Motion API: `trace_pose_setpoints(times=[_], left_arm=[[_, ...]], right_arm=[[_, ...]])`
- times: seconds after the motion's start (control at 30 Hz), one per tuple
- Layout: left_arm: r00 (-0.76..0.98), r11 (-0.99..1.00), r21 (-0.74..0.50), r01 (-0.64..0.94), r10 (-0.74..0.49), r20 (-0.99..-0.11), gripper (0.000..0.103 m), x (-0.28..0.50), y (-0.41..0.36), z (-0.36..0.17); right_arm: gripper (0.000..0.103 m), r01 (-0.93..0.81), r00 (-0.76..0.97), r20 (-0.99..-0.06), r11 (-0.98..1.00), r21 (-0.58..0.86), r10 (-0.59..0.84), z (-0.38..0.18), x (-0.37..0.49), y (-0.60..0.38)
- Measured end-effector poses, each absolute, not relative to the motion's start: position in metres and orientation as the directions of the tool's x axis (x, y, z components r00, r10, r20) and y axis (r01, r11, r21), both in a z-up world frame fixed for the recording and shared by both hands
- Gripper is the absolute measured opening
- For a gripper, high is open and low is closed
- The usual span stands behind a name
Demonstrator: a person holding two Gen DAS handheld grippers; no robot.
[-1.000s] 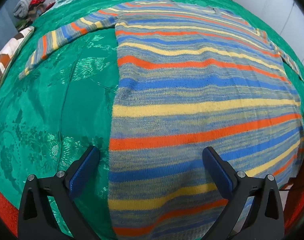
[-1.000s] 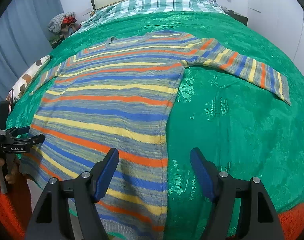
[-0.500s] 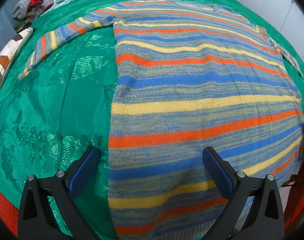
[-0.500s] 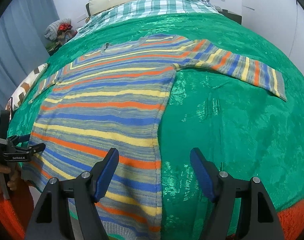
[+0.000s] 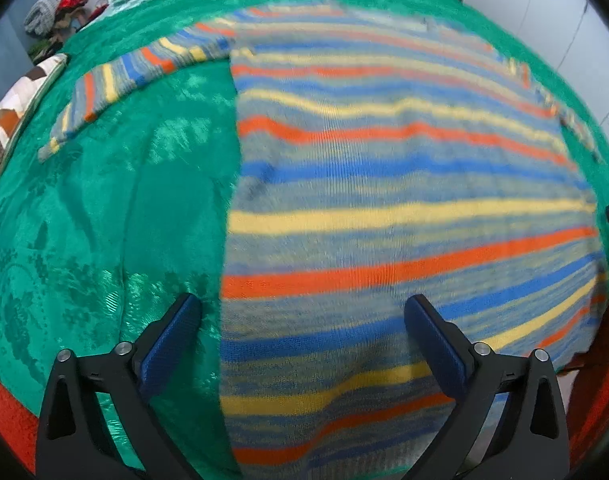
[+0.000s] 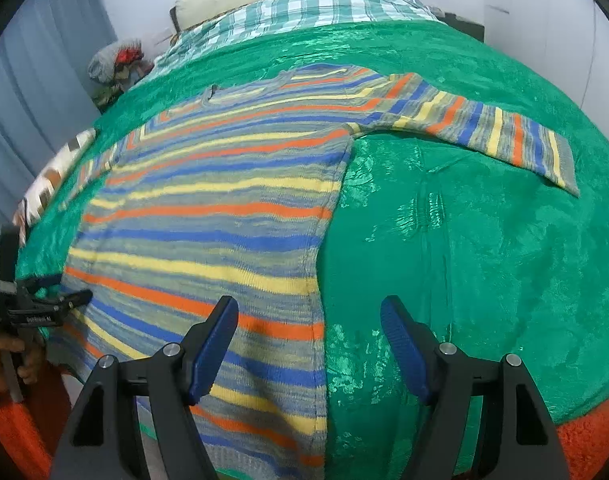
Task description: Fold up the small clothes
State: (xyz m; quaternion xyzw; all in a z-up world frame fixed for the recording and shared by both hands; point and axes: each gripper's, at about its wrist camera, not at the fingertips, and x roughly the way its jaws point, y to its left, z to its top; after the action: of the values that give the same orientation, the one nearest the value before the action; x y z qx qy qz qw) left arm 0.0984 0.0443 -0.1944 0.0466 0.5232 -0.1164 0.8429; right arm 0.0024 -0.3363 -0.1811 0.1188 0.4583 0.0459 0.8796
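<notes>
Knitted wool, soft and floppy, probably light: the striped sweater [image 6: 208, 216] lies flat on the green bedspread [image 6: 464, 260], hem at its near edge. Left gripper [image 5: 302, 320] and right gripper [image 6: 308, 324] hover spread, empty; pinch the hem corners.
</notes>
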Motion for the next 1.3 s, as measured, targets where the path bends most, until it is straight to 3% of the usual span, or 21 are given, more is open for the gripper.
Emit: trace_pose_setpoints(times=[0.1, 0.33, 0.43, 0.5, 0.57, 0.77, 0.8, 0.83, 0.87, 1.07, 1.3], left_arm=[[0.501, 0.974, -0.099, 0.203, -0.19, -0.845, 0.102, 0.097, 0.061, -0.171], [0.58, 0.982, -0.165, 0.092, -0.188, -0.793, 0.102, 0.093, 0.095, -0.153], [0.55, 0.98, -0.192, 0.042, -0.183, -0.815, 0.102, 0.098, 0.101, -0.161], [0.539, 0.98, -0.199, 0.027, -0.182, -0.823, 0.102, 0.101, 0.104, -0.165], [0.532, 0.981, -0.194, 0.024, -0.177, -0.828, 0.102, 0.103, 0.102, -0.167], [0.505, 0.985, -0.171, 0.026, -0.16, -0.848, 0.102, 0.106, 0.097, -0.176], [0.501, 0.985, -0.168, 0.026, -0.158, -0.851, 0.102, 0.106, 0.096, -0.178], [0.495, 0.986, -0.163, 0.025, -0.154, -0.855, 0.102, 0.106, 0.095, -0.179], [0.493, 0.987, -0.159, 0.025, -0.151, -0.857, 0.102, 0.106, 0.095, -0.18], [0.494, 0.986, -0.163, 0.027, -0.155, -0.855, 0.102, 0.107, 0.095, -0.181], [0.507, 0.982, -0.19, 0.022, -0.175, -0.844, 0.102, 0.106, 0.102, -0.178]], right_arm=[[0.073, 0.112, 0.641, -0.74, 0.93, 0.351, 0.202, -0.166, 0.012, -0.385], [0.073, 0.437, 0.697, -0.716, 0.801, 0.41, -0.014, -0.15, 0.041, -0.559], [0.072, 0.5, 0.68, -0.732, 0.699, 0.511, 0.049, -0.17, 0.056, -0.614], [0.06, 0.52, 0.665, -0.74, 0.645, 0.56, 0.106, -0.186, 0.067, -0.635], [0.056, 0.508, 0.667, -0.731, 0.629, 0.588, 0.145, -0.197, 0.076, -0.643], [0.052, 0.484, 0.608, -0.772, 0.684, 0.545, 0.185, -0.218, 0.116, -0.636], [0.037, 0.472, 0.602, -0.776, 0.701, 0.536, 0.189, -0.218, 0.12, -0.633], [0.015, 0.456, 0.579, -0.789, 0.721, 0.522, 0.205, -0.22, 0.126, -0.63], [0.005, 0.45, 0.557, -0.801, 0.732, 0.512, 0.219, -0.223, 0.129, -0.627], [0.004, 0.508, 0.572, -0.818, 0.754, 0.416, 0.066, -0.201, 0.118, -0.632], [0.004, 0.443, 0.585, -0.808, 0.807, 0.392, 0.071, -0.155, 0.136, -0.597]])
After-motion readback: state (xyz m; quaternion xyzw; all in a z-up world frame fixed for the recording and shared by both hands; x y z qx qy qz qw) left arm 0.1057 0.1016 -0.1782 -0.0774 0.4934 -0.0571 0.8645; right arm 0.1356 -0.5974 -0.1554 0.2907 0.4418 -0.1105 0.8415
